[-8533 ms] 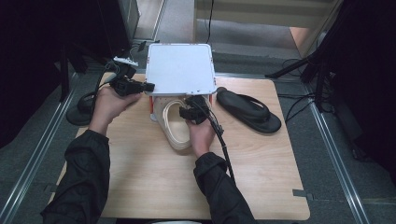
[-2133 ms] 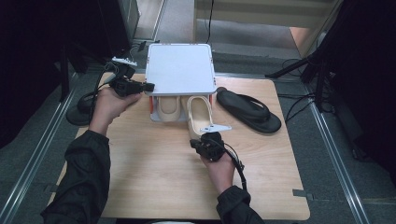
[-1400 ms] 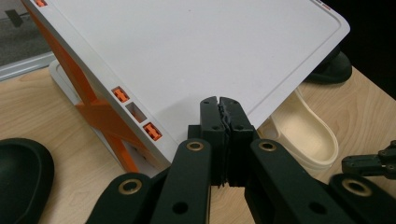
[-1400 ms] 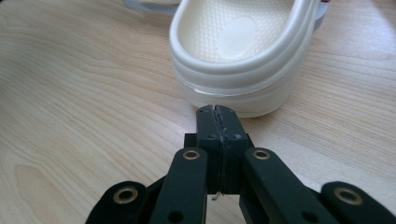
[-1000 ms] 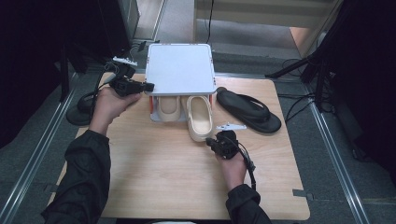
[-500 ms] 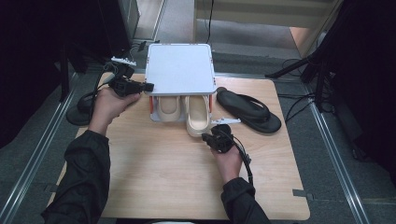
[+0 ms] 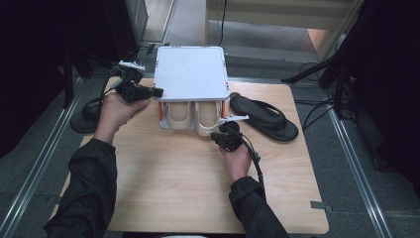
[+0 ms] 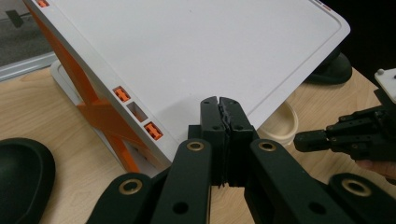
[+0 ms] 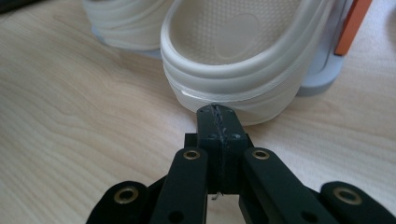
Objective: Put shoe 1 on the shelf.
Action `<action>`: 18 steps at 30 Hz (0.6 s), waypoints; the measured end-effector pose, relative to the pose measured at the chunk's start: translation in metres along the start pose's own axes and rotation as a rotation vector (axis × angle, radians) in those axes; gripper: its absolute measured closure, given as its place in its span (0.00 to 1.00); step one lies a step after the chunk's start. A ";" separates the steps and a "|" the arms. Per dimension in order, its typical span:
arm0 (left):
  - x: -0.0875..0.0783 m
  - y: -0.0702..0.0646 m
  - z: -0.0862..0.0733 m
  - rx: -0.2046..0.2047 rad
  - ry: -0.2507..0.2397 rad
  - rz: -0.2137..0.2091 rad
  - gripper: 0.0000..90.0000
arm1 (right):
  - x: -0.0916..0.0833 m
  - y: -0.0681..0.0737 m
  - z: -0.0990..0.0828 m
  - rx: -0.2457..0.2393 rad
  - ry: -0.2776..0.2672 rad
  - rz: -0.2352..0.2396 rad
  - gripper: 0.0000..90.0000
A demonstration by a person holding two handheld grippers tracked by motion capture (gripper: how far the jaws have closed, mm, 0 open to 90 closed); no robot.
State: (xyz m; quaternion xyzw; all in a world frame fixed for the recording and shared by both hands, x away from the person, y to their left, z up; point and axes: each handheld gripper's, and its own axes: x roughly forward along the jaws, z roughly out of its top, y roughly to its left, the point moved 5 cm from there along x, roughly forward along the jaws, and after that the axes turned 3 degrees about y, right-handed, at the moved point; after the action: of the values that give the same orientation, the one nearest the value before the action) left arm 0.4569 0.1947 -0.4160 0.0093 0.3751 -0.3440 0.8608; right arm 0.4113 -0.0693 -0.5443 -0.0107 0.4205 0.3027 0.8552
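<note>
While the left gripper (image 8: 223,103), jaws together, steadies the white rack (image 7: 190,74), the right gripper (image 9: 218,112), also closed and holding nothing, touches the heel of the right beige shoe (image 9: 233,60). Next, I think, one straight push will seat this shoe fully under the rack.

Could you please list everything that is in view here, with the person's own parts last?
Rack: one, white top with orange struts, far middle of the table.
Cream shoes: two, side by side under the rack, heels toward the person.
Black sandal: one, on the table right of the rack.
Dark object: one, off the table's left edge; hard to identify.
Table: one, light wood.
Left gripper: black, jaws shut, at the rack's left edge.
Right gripper: black, jaws shut, tips at the right shoe's heel.
Sleeves: two, dark.
</note>
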 end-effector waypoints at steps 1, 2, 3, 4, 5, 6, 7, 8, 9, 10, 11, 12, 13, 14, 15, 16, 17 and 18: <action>0.000 0.000 0.000 0.000 -0.005 0.002 1.00 | 0.001 0.000 0.002 -0.002 0.001 -0.003 1.00; 0.000 0.000 0.000 -0.001 -0.005 0.002 1.00 | 0.003 0.000 0.005 -0.004 0.004 -0.005 1.00; 0.000 0.000 0.000 0.000 -0.005 0.002 1.00 | 0.005 0.001 0.007 -0.001 0.005 -0.009 1.00; 0.000 0.000 0.000 -0.001 -0.006 0.003 1.00 | 0.007 0.002 0.008 -0.002 0.007 -0.010 1.00; 0.000 0.000 0.000 0.000 -0.004 0.004 1.00 | 0.009 0.003 0.010 -0.007 0.009 -0.011 1.00; 0.000 0.000 0.000 0.001 -0.004 0.005 1.00 | 0.010 0.004 0.011 -0.008 0.013 -0.013 1.00; 0.000 0.000 0.000 0.000 -0.005 0.005 1.00 | 0.012 0.004 0.013 -0.011 0.012 -0.016 1.00; 0.000 0.000 0.000 0.001 -0.004 0.005 1.00 | 0.014 0.005 0.015 -0.011 0.011 -0.017 1.00; 0.000 0.000 0.000 0.001 -0.005 0.006 0.99 | 0.015 0.005 0.016 -0.009 0.012 -0.014 1.00; 0.000 0.000 0.000 0.002 -0.004 0.007 0.99 | 0.016 0.005 0.017 -0.009 0.010 -0.015 1.00; 0.000 0.000 0.000 0.004 -0.003 0.008 0.99 | 0.018 0.004 0.018 -0.008 0.010 -0.016 1.00; 0.000 0.000 0.000 0.004 -0.002 0.009 0.99 | 0.019 0.005 0.019 -0.006 0.010 -0.013 1.00; -0.001 0.000 0.000 0.003 -0.003 0.010 0.99 | 0.020 0.005 0.020 -0.009 0.006 -0.016 1.00; -0.002 0.001 0.000 0.000 0.001 0.010 0.99 | 0.022 0.005 0.021 -0.007 0.006 -0.015 1.00; -0.002 0.001 -0.001 -0.002 0.002 0.009 0.99 | 0.024 0.006 0.023 -0.002 0.003 -0.012 1.00; -0.002 0.001 -0.001 -0.003 -0.002 0.008 0.99 | 0.025 0.006 0.023 -0.003 0.000 -0.012 1.00; -0.002 0.002 -0.001 -0.006 -0.004 0.003 0.99 | 0.026 0.005 0.024 -0.002 -0.004 -0.015 1.00; -0.002 0.002 -0.001 -0.009 -0.006 -0.003 0.99 | 0.027 0.005 0.024 0.005 -0.007 -0.011 1.00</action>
State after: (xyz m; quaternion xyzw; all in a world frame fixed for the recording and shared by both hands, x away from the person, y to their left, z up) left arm 0.4567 0.1976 -0.4161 0.0038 0.3742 -0.3434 0.8614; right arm 0.4380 -0.0453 -0.5470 -0.0096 0.4181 0.2971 0.8584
